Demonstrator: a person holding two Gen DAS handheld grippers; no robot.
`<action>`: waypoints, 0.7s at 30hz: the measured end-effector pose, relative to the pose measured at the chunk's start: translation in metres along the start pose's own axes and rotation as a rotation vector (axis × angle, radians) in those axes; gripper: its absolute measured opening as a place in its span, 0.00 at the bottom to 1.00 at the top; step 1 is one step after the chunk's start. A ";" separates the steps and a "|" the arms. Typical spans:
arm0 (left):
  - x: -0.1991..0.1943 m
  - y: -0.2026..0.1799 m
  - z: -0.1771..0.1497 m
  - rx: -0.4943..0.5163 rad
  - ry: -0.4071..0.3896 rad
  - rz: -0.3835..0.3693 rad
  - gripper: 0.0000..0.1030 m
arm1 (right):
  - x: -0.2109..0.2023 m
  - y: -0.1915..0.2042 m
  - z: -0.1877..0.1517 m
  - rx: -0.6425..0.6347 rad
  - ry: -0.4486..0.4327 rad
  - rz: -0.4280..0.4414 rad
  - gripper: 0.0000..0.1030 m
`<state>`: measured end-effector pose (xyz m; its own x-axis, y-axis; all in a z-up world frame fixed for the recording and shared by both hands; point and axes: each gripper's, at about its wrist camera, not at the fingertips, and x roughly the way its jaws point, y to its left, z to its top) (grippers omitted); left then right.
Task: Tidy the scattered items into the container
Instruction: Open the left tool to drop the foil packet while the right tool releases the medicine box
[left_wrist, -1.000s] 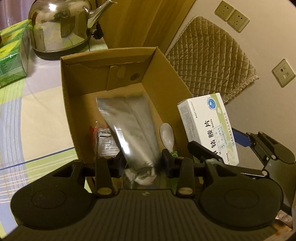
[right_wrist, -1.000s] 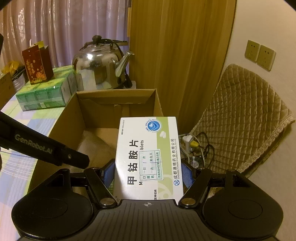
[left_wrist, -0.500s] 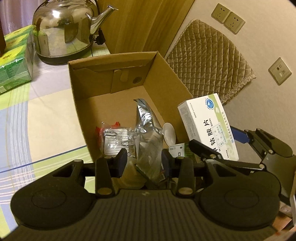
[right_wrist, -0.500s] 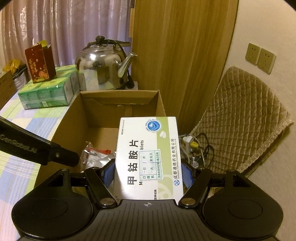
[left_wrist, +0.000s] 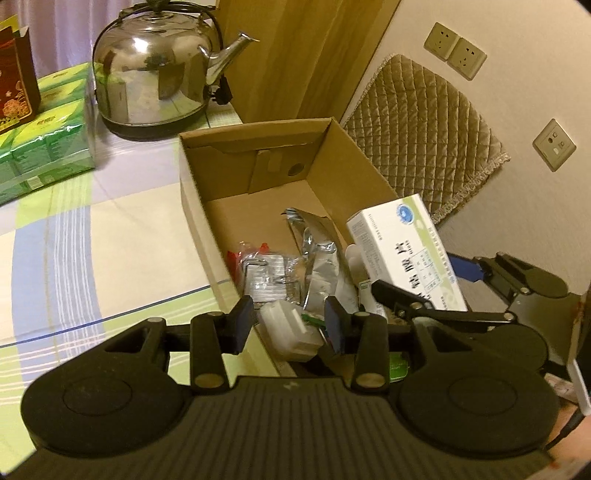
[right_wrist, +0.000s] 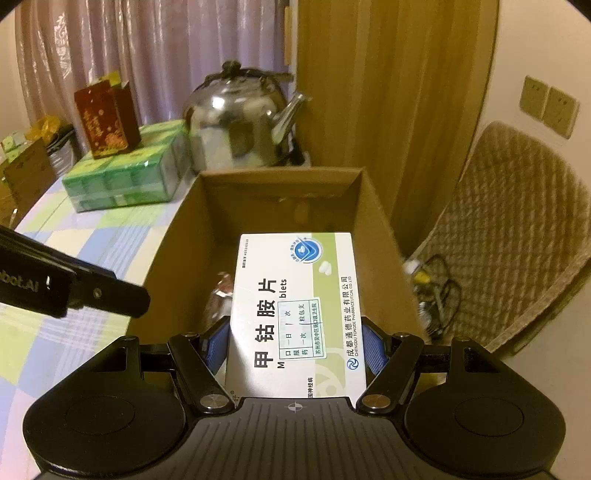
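Note:
An open cardboard box (left_wrist: 340, 173) stands on the table and also shows in the right wrist view (right_wrist: 376, 229). Inside lie a silver foil pouch (left_wrist: 319, 236), a clear packet with red trim (left_wrist: 264, 273) and a white block (left_wrist: 288, 328). My left gripper (left_wrist: 288, 325) is open and empty above the box's near end. My right gripper (right_wrist: 293, 347) is shut on a white and green medicine box (right_wrist: 295, 314) and holds it over the box's near right side; the medicine box also shows in the left wrist view (left_wrist: 406, 251).
A steel kettle (left_wrist: 155, 77) stands behind the box. Green tissue packs (left_wrist: 44, 140) with a red gift bag (right_wrist: 107, 118) on top lie at the far left. A checked tablecloth (left_wrist: 92, 240) covers the table. A quilted chair (right_wrist: 517, 229) stands to the right.
My left gripper has let go of the foil pouch, which now lies in the box, and has drawn back and up. The right gripper keeps the medicine box and has moved slightly over the box.

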<state>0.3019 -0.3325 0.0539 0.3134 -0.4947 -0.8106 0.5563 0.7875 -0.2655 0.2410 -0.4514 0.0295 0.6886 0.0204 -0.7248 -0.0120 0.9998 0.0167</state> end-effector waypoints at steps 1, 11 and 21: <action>-0.001 0.001 -0.001 -0.001 -0.001 0.000 0.35 | 0.002 0.001 -0.001 0.002 0.002 0.010 0.66; -0.017 0.018 -0.012 -0.032 -0.021 -0.006 0.37 | -0.010 0.006 -0.011 -0.001 -0.021 -0.023 0.72; -0.047 0.021 -0.048 -0.037 -0.081 0.008 0.51 | -0.053 0.017 -0.035 0.033 -0.047 -0.023 0.86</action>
<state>0.2618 -0.2751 0.0619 0.3798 -0.5149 -0.7686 0.5248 0.8041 -0.2793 0.1788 -0.4357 0.0446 0.7219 -0.0036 -0.6920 0.0274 0.9994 0.0234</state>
